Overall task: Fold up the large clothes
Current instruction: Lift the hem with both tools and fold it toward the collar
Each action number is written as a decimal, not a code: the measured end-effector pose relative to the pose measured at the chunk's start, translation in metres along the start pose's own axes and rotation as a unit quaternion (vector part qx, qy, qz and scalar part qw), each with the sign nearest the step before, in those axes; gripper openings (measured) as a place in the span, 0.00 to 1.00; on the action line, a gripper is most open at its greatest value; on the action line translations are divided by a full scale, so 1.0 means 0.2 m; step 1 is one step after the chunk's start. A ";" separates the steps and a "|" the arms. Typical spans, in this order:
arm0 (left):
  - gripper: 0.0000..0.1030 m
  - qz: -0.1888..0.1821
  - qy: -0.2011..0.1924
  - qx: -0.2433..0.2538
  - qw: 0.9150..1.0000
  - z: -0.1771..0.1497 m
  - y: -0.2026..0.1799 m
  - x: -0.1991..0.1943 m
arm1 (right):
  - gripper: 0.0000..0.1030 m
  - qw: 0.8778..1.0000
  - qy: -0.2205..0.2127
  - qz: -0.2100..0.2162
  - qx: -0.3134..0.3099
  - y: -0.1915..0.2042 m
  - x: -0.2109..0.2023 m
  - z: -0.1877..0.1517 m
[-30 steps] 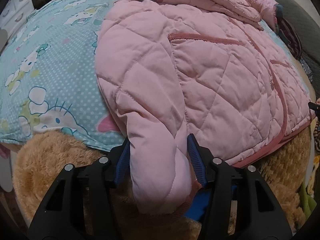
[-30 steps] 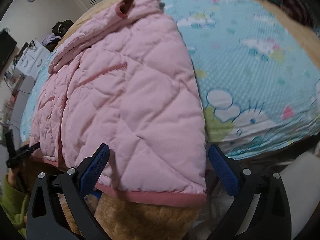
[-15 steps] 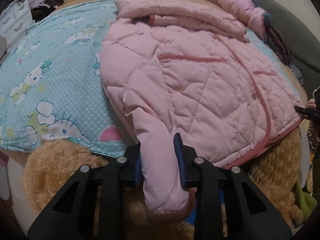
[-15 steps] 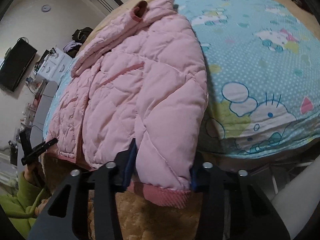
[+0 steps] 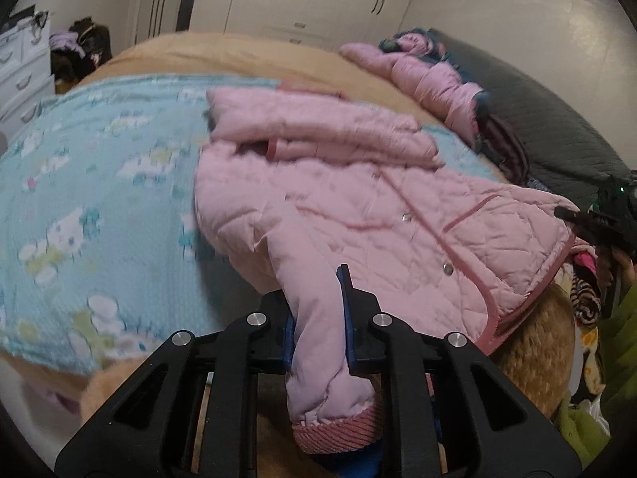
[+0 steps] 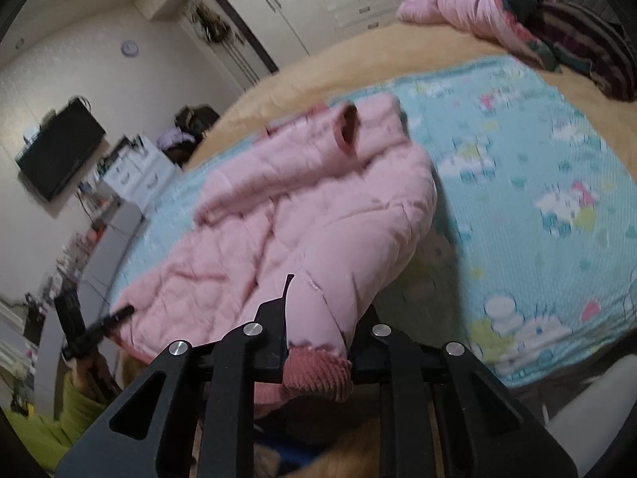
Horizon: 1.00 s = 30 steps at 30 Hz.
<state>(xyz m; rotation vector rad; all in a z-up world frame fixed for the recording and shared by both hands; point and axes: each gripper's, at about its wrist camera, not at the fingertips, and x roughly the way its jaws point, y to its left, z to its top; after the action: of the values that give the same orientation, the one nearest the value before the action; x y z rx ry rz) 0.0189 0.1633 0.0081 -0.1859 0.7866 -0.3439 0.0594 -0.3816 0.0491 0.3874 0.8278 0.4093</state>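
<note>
Gripping a sleeve near its ribbed cuff, the left gripper (image 5: pixel 318 318) has its jaws clamped on the pink quilted jacket (image 5: pixel 358 199), which fills the centre of the left wrist frame. The right gripper (image 6: pixel 318 326) is likewise closed on the jacket's other lower edge, a ribbed pink cuff (image 6: pixel 318 370) bunched between its jaws at lower centre of the right wrist frame.

The jacket lies front-up on the blue cartoon-print sheet (image 5: pixel 99 199) spread over the bed (image 5: pixel 223 55), with its collar toward the upper centre of both frames. A second pink garment (image 6: pixel 469 4) sits apart at upper right of the right wrist frame.

Assessment: the step in hand appears to be raising both near ends to fold them over the body. Recommended practice: lift both ends level and together, carry them toward the collar, keep the padding taut enough to avoid a lopsided crease, and release only once the fabric rests flat. Quilted filling is springy; the fold may reopen unless pressed down.
</note>
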 end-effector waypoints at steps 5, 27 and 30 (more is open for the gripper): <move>0.10 -0.009 -0.029 0.002 1.000 0.11 0.02 -0.05 | 0.17 0.999 -0.037 0.007 0.015 0.05 -0.01 0.13; 0.10 -0.013 -0.072 -0.006 0.997 0.62 0.06 0.06 | 0.17 0.996 -0.089 0.007 -0.006 0.11 0.13 0.58; 0.10 -0.012 -0.072 -0.010 0.997 0.65 0.07 0.07 | 0.17 0.995 -0.094 0.009 -0.005 0.11 0.16 0.63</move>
<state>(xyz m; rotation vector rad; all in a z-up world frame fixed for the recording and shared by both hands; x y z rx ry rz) 0.1253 0.1765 0.0851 -0.2367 0.6465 -0.3422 0.1715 -0.3685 0.1160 0.4189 0.6385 0.3875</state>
